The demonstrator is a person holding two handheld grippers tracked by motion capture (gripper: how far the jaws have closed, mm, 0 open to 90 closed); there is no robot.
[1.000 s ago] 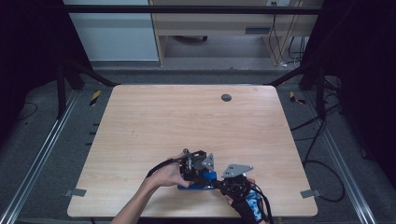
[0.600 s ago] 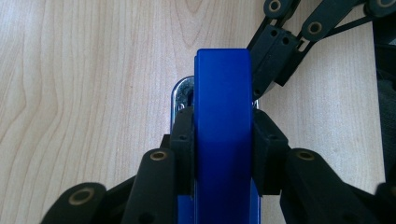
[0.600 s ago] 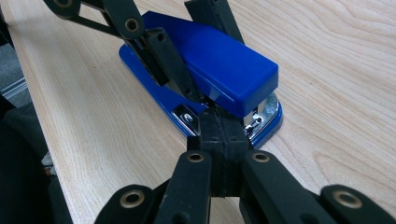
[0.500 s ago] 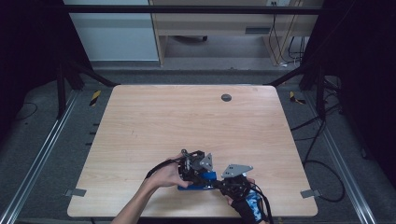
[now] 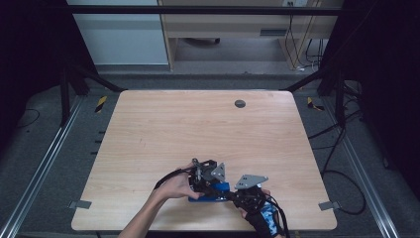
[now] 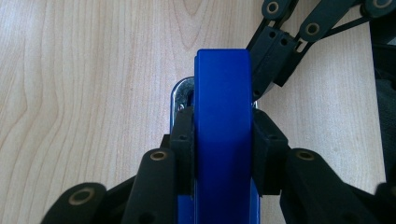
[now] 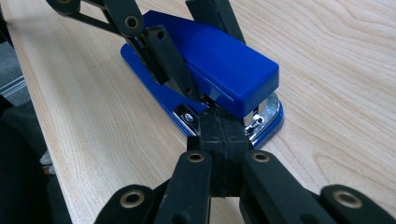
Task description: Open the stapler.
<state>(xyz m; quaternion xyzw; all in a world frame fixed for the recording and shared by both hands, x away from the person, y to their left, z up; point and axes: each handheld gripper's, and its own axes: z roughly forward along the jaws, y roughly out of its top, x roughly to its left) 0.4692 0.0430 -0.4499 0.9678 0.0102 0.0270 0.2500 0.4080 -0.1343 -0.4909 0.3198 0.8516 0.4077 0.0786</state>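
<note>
Near edge of the pale wooden bench (image 5: 163,129): the person's two hands meet over a glossy blue plastic stapler with a chromed metal nose (image 5: 210,192), which lies flat on the bench close to the near edge, a little right of centre. The right gripper (image 7: 219,122) has its fingers pressed fully together with nothing between them; their tips sit at the chromed front end of the stapler, beneath the lip of the blue top. Whether they actually touch the metal cannot be told. The left gripper (image 6: 223,140) straddles the stapler's blue upper arm, one black pad flat against each side, so its fingers are partly closed and clamped on the stapler. In the high view the left gripper (image 5: 205,173) stands just beyond the stapler and the right gripper (image 5: 247,191) just beside it to the right.

Farther off, a small dark round grommet (image 5: 239,103) is set into the bench near its far edge.

Compared with the earlier frames, hands, grippers and stapler occupy the same places; no change is visible.
</note>
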